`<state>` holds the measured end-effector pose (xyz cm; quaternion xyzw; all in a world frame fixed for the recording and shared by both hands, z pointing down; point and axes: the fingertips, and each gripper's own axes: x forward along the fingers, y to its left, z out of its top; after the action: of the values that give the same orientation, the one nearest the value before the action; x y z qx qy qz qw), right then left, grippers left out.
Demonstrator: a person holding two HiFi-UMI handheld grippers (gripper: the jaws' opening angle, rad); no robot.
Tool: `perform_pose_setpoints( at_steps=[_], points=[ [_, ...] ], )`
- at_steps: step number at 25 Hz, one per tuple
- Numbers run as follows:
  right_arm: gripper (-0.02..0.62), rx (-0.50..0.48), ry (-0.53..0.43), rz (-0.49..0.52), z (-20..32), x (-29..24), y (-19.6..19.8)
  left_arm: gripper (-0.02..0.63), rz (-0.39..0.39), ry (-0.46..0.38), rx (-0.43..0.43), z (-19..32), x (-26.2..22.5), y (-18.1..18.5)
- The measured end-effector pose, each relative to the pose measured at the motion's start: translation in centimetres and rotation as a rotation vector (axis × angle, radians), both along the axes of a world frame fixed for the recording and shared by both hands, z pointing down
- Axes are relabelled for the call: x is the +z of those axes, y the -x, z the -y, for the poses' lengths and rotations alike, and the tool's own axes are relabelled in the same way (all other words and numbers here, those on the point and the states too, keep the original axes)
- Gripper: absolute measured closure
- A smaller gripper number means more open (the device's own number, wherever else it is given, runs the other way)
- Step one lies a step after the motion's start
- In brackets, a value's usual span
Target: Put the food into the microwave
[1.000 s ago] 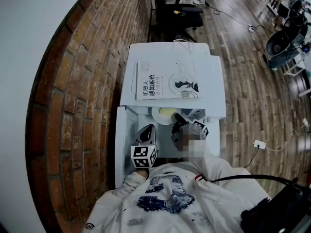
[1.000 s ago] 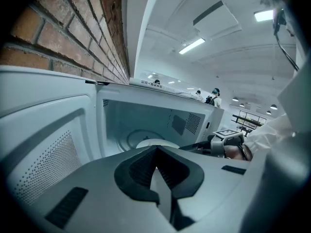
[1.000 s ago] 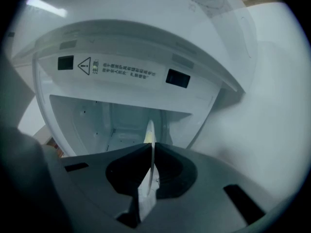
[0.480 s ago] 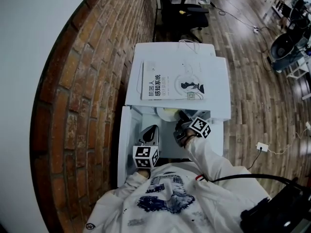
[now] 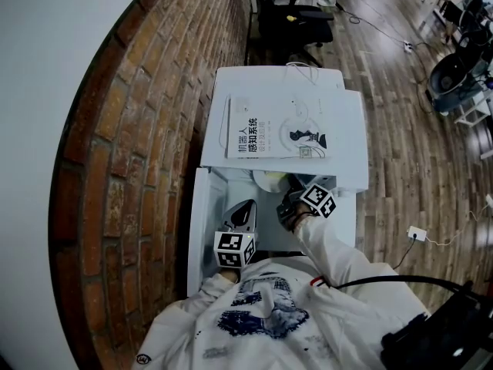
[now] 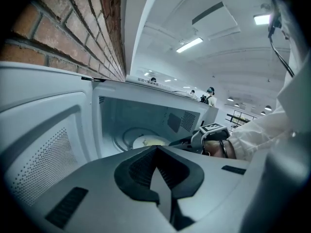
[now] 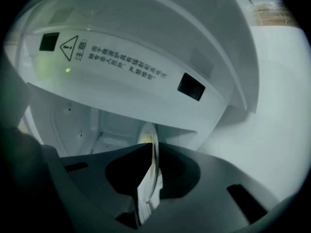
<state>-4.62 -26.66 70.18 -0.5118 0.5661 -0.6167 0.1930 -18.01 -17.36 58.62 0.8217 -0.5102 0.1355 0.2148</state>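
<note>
A white plate (image 5: 269, 180) carrying pale yellow food sits partly inside the open white microwave (image 5: 347, 129), just below its top edge. My right gripper (image 5: 295, 193) is shut on the plate's rim; in the right gripper view the plate (image 7: 151, 144) shows edge-on between the jaws of this gripper (image 7: 152, 155). My left gripper (image 5: 241, 216) hovers shut and empty beside the open door (image 5: 197, 230). In the left gripper view the shut left gripper (image 6: 156, 153) points at the cavity, where the plate (image 6: 148, 141) and the right gripper (image 6: 190, 141) show.
A white book (image 5: 276, 128) with dark print lies on top of the microwave. A brick wall (image 5: 131, 145) runs close along the left. Office chairs (image 5: 293, 14) stand beyond on the wooden floor (image 5: 400, 153). The microwave's inner walls (image 6: 121, 115) surround the plate.
My right gripper has carried the plate further under the microwave's top, so less of the plate shows from above. The left gripper has barely moved.
</note>
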Motion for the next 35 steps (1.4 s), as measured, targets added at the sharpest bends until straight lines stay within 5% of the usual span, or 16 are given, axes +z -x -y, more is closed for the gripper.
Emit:
perform_pose_setpoints(
  at_steps=[35],
  points=[
    [0.518,-0.051,0.002,0.075,-3.6,-0.6,0.1,0.598,-0.02,0.036,0.008,-1.1,0.7,-1.5]
  ],
)
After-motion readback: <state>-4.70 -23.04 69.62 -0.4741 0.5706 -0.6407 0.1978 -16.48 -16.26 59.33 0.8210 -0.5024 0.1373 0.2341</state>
